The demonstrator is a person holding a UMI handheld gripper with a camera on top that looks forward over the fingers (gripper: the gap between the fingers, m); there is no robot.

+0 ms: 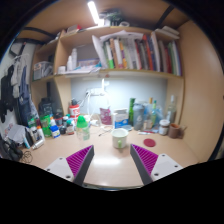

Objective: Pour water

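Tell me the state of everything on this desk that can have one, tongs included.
tongs: open, holding nothing
white cup: upright on the desk, ahead of the tongs, contents not visible
green-capped bottle: upright, cap on
green bottle: upright
books on shelf: standing, some leaning
ceiling lamp: lit
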